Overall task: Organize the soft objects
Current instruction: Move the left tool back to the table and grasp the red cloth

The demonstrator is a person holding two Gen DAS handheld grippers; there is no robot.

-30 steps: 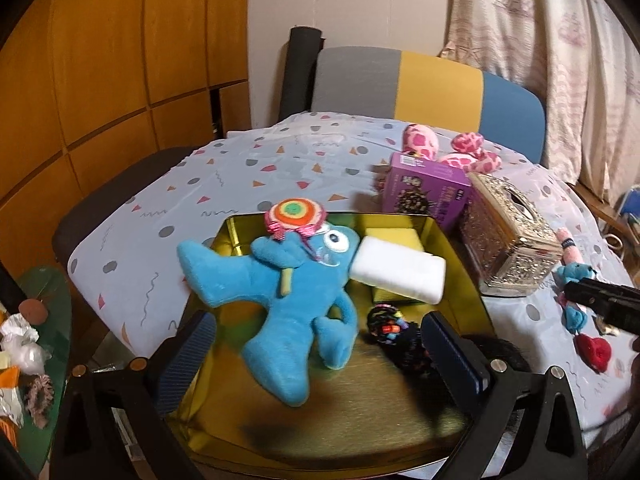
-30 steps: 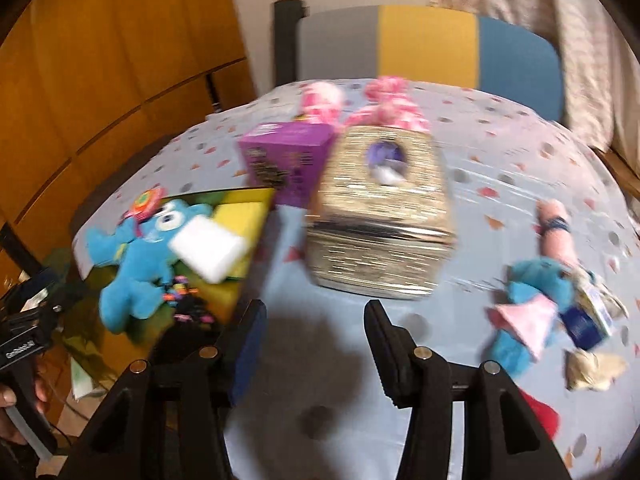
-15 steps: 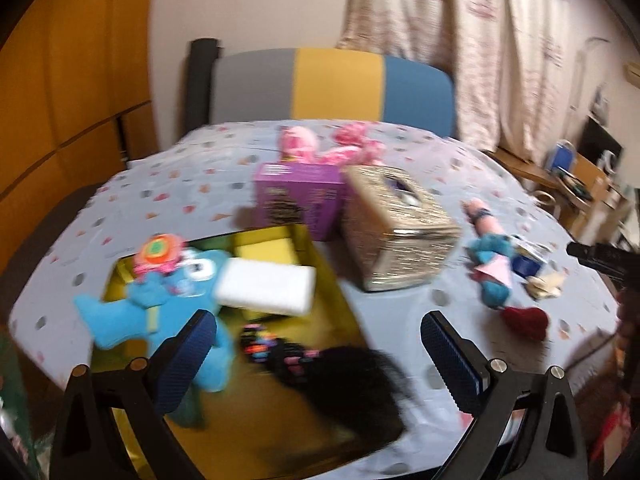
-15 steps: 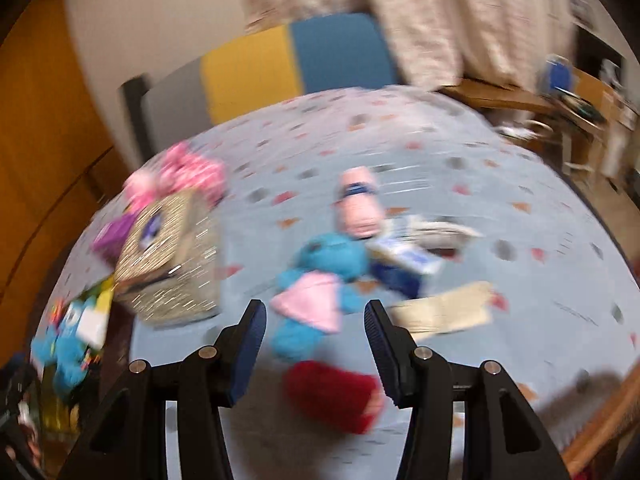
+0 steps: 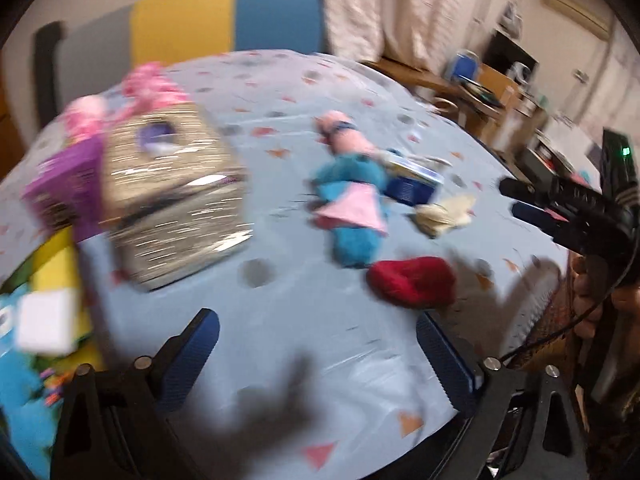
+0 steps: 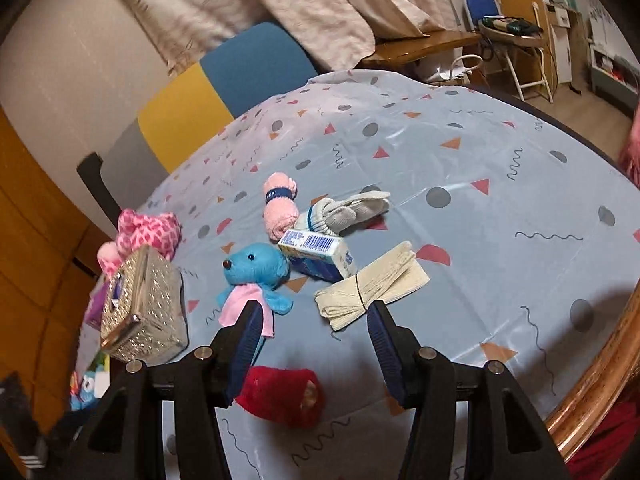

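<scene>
While my left gripper (image 5: pixel 316 354) closes empty over bare cloth, the blue plush bear in a pink scarf (image 6: pixel 256 276) lies just beyond my right gripper (image 6: pixel 312 328), whose jaws are opening, nothing between them. Beside it, the red fuzzy roll (image 6: pixel 282 396): light, squashy, so I'd pinch mid-body.

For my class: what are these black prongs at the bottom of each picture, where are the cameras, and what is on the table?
No robot here: a person holds a two-finger gripper in each hand, each with a camera looking along its fingers. One picture is from the left gripper, whose jaws are closing, the other from the right gripper, whose jaws are opening. Neither holds anything. On the table lie a blue plush, a red roll, a pink roll, folded cloth, a small box and a silver tissue box.
</scene>
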